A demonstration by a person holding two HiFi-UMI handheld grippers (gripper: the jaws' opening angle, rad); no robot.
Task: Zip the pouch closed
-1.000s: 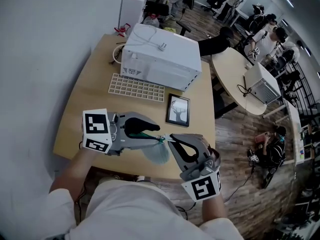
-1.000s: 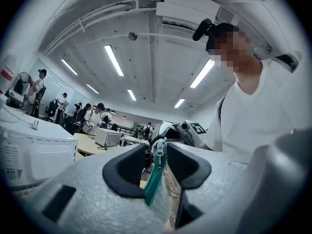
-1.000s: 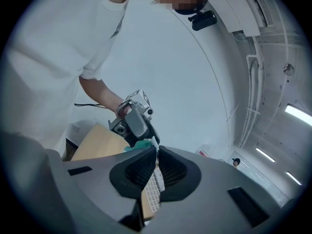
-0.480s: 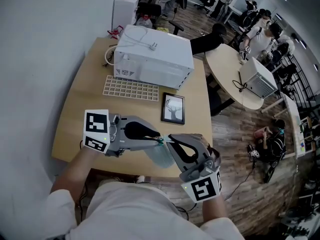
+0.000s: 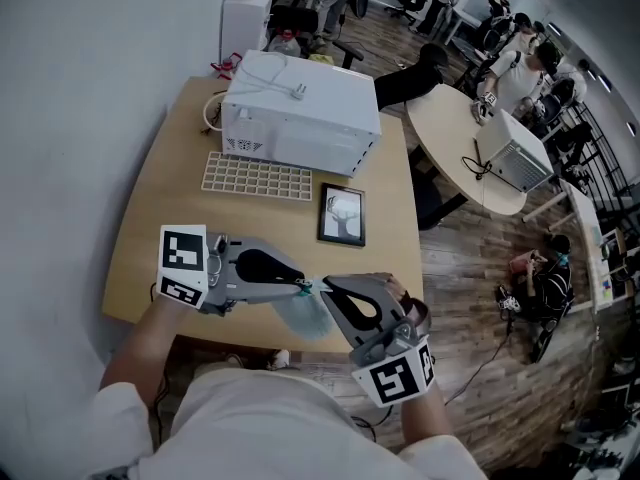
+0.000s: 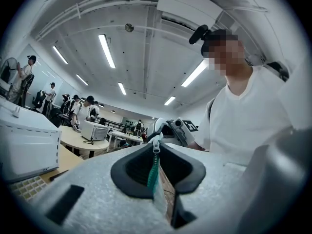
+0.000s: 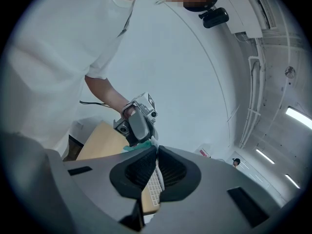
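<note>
Looking down on one pale wooden table (image 5: 160, 218) carrying one boxy white microwave (image 5: 300, 113), one white grid tray (image 5: 258, 178) and one black-framed picture (image 5: 342, 215). Holding one soft translucent plastic pouch (image 5: 302, 316) above the table's near edge, blurring into the floor behind. Clamping the left gripper (image 6: 156, 144), having just been closing its jaws, on the teal zip tape (image 6: 154, 172); pinching the right gripper (image 7: 156, 148) tight on the mostly hidden zip end.

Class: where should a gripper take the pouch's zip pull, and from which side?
Probably pinch the zip pull by its flat tab, coming in level along the teal zip edge: the pull lies in line with it, and the pouch hangs below.
</note>
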